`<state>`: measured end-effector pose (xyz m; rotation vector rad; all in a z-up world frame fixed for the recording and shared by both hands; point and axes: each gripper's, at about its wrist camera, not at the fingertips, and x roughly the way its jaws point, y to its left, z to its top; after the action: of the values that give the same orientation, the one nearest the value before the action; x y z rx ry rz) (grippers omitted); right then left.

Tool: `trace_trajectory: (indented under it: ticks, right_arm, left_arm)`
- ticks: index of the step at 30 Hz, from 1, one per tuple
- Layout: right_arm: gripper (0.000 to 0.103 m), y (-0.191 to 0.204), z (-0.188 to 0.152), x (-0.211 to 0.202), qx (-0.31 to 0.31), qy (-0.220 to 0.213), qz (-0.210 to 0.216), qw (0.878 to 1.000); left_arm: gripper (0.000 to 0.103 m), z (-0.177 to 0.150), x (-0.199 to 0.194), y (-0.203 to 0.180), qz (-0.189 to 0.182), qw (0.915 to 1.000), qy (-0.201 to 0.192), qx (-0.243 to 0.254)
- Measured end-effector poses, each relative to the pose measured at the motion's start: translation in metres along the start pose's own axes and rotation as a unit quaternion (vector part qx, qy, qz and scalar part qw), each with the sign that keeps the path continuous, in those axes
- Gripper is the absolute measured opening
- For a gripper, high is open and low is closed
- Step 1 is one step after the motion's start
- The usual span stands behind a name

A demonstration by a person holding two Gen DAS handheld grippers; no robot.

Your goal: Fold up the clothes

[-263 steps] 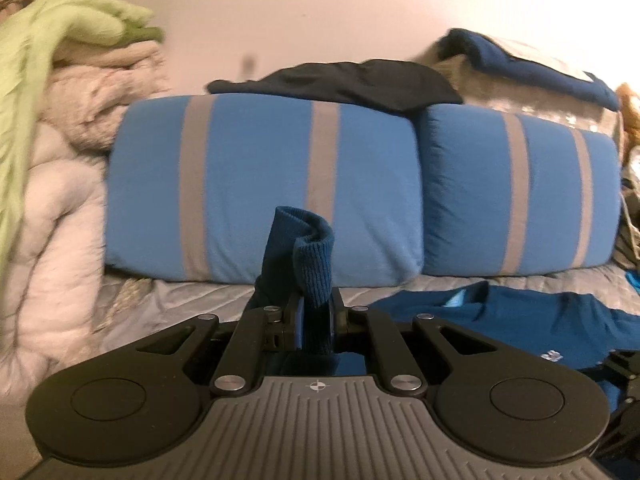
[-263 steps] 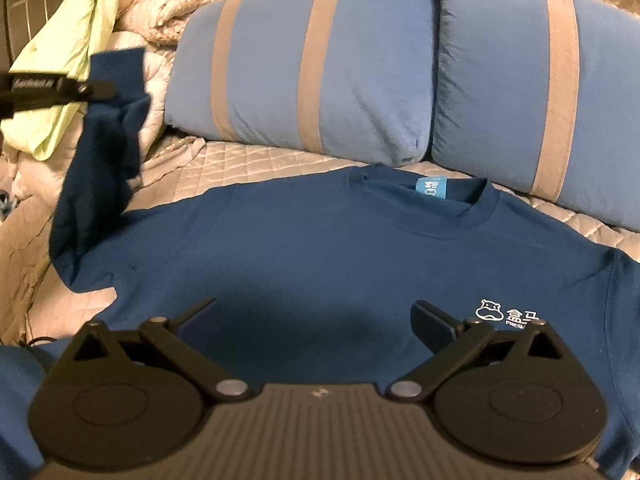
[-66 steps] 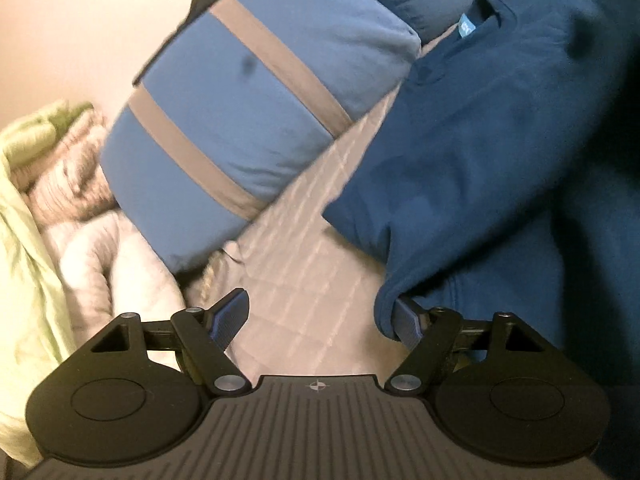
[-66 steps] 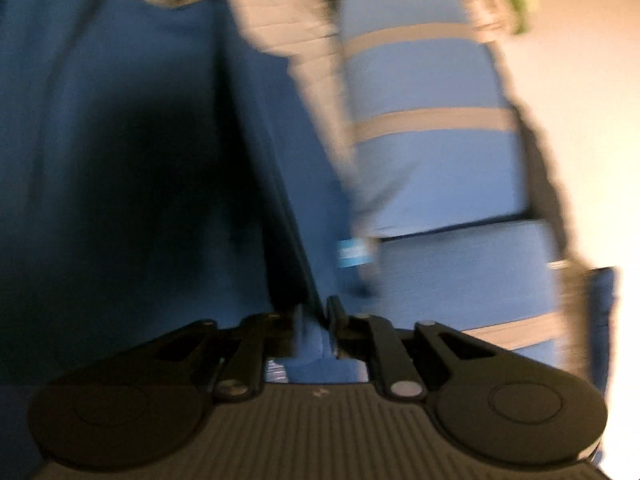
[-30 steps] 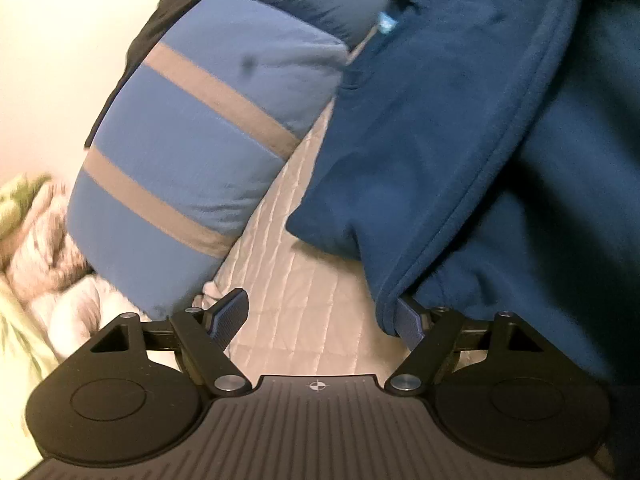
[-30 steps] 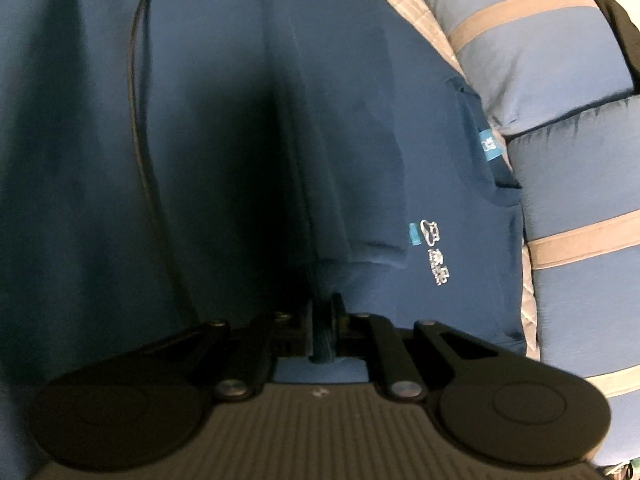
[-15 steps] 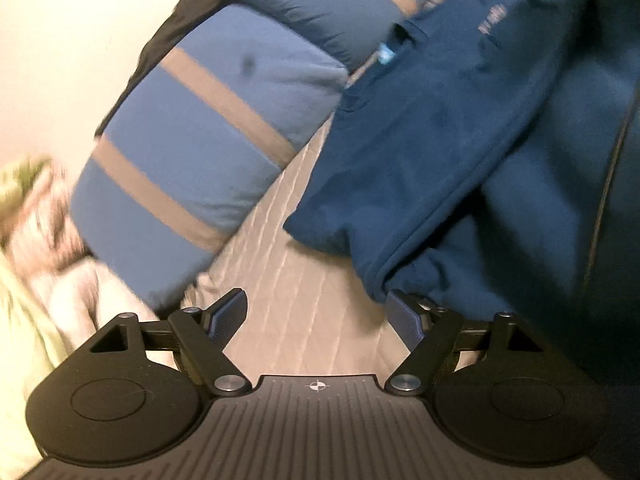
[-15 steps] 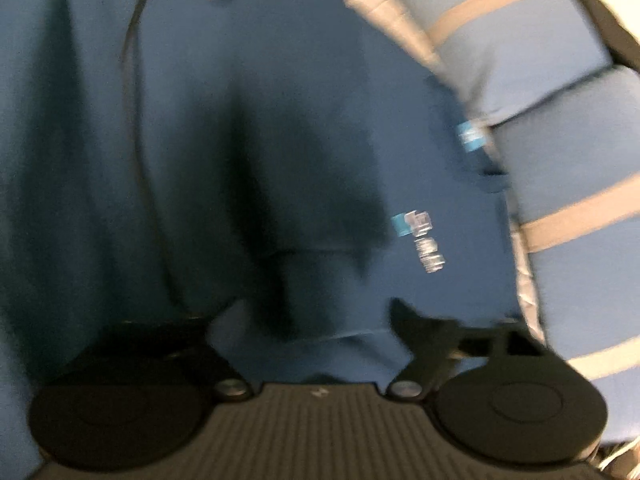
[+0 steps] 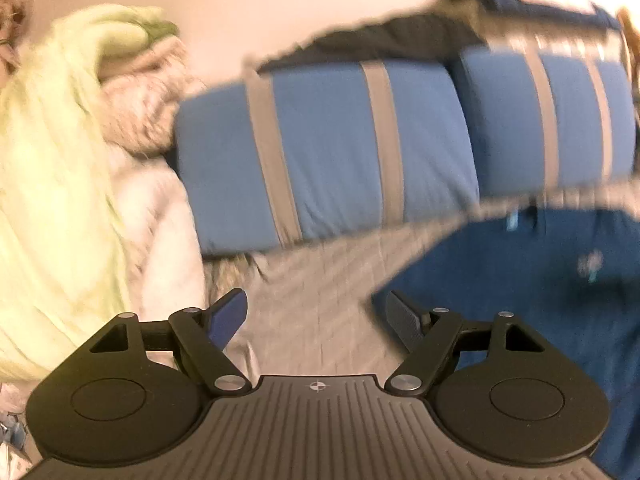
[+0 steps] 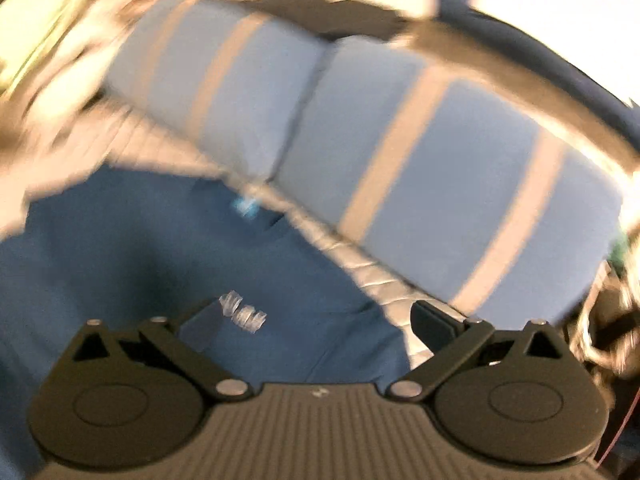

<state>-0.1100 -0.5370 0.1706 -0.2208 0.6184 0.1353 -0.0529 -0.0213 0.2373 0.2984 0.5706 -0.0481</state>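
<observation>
Navy fabric lies released on the bed; neither gripper holds anything.

Navy shirt (image 10: 168, 264) rests flat on the quilted bedspread (image 9: 320, 280), collar toward the striped blue pillows (image 9: 332, 148) at the head edge, ready for the next fold. The left gripper (image 9: 318, 314) has its jaws apart and empty above bare quilt beside the shirt's edge. The right gripper (image 10: 316, 320) is opening wide, nothing between its jaws, above the shirt's chest print.

A bed (image 9: 320, 292) with a pale quilted cover carries everything. A dark blue shirt (image 9: 520, 280) lies flat on it. Two blue pillows (image 9: 328, 152) with grey stripes lie side by side along its far edge, and a heap of cream and pale green blankets (image 9: 60, 180) sits at the left end
</observation>
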Motion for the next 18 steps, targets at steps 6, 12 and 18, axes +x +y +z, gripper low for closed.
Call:
trace_trajectory:
  ticks: [6,12,18]
  right_arm:
    - [0.103,-0.073,0.045,-0.058,0.157,-0.110,-0.048,0.980]
    - [0.103,-0.132,0.066,-0.125,0.214,-0.205,-0.122,0.947]
    - [0.103,-0.172,0.047,-0.168,0.235,-0.211,-0.173,0.933]
  left_arm:
    - [0.077,0.080,-0.046,0.003,0.014,0.9958,-0.090,-0.010]
    - [0.078,0.128,-0.069,-0.017,-0.019,0.9872,-0.150,-0.050]
    - [0.081,0.124,-0.048,-0.074,-0.088,0.9804,-0.165,-0.063]
